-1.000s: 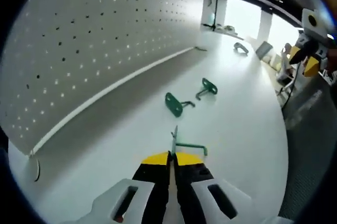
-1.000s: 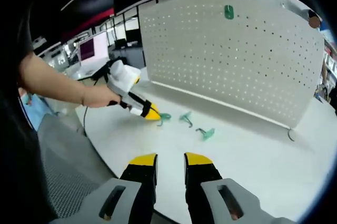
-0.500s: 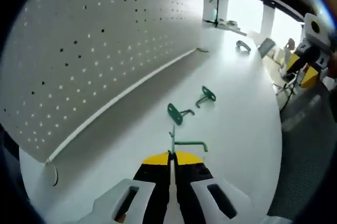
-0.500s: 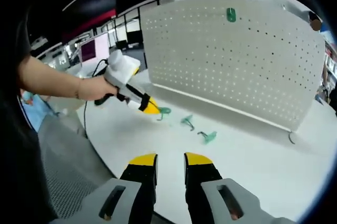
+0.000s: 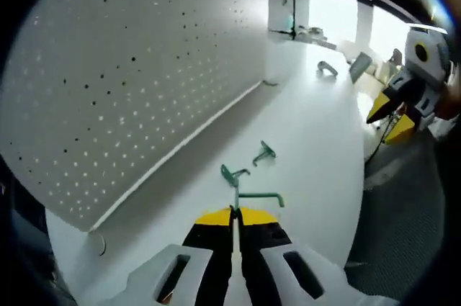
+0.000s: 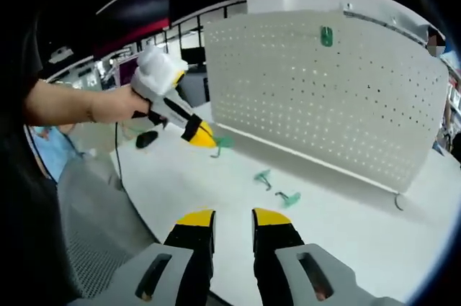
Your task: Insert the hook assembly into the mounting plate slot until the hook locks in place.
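Observation:
My left gripper [image 5: 234, 209] is shut on a green hook assembly [image 5: 248, 195], its flat plate upright between the jaws and its bent rod sticking out to the right. In the right gripper view the left gripper [image 6: 202, 135] is raised above the table with the hook [image 6: 222, 142] at its tip, apart from the white pegboard [image 6: 324, 97]. Two more green hooks lie on the white table [image 5: 232, 172] [image 5: 264, 152]. A green hook [image 6: 327, 35] sits mounted high on the pegboard. My right gripper [image 6: 233, 218] is open and holds nothing.
The pegboard [image 5: 130, 83] stands upright along the table's [image 6: 346, 234] back. A small wire loop [image 6: 395, 201] lies by its foot. A black object with a cable [image 6: 146, 138] rests near the far table edge. Grey floor lies beyond the table edge.
The left gripper has lifted the hook off the table and risen, leaving the two other hooks lying below. The right gripper has stayed open and nearly still.

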Tool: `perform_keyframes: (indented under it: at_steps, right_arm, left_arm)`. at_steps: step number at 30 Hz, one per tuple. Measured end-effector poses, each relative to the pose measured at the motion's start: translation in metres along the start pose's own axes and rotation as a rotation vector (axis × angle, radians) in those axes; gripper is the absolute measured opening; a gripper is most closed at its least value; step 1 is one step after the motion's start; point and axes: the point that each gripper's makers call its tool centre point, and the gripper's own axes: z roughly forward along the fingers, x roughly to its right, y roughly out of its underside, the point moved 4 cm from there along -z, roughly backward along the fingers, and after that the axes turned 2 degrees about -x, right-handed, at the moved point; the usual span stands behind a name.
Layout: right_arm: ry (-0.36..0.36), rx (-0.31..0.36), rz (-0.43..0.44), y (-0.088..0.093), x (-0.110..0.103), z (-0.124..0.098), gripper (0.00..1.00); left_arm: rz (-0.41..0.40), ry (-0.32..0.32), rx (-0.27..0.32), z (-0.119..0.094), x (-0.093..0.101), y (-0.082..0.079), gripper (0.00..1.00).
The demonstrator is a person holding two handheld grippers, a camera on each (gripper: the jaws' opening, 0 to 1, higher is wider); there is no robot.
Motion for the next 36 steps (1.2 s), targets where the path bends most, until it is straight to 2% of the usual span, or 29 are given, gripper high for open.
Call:
perform_keyframes:
  at_steps: [6, 17, 23, 26, 30, 36]
  right_arm:
    - [-0.018, 0.024, -0.013, -0.008, -0.009, -0.003, 0.19]
    - [-0.061, 0.076, -0.065, -0.031, -0.030, -0.004, 0.19]
    - [-0.090, 0.107, -0.100, -0.045, -0.044, -0.001, 0.19]
    - [-0.097, 0.114, -0.109, -0.050, -0.047, 0.000, 0.19]
    - [-0.106, 0.118, -0.135, -0.054, -0.052, 0.002, 0.20]
    - [-0.109, 0.124, -0.180, -0.062, -0.055, 0.005, 0.20]
  left_arm:
    - [-0.043, 0.005, 0.043, -0.025, 0.014, -0.016, 0.01]
    - [-0.024, 0.013, 0.043, -0.056, 0.044, -0.031, 0.01]
    - [-0.041, 0.032, 0.044, -0.065, 0.056, -0.037, 0.01]
    - [-0.078, 0.059, 0.040, -0.068, 0.062, -0.038, 0.01]
    - [-0.083, 0.076, 0.025, -0.070, 0.068, -0.037, 0.01]
    - [-0.153, 0.111, 0.022, -0.071, 0.076, -0.038, 0.01]
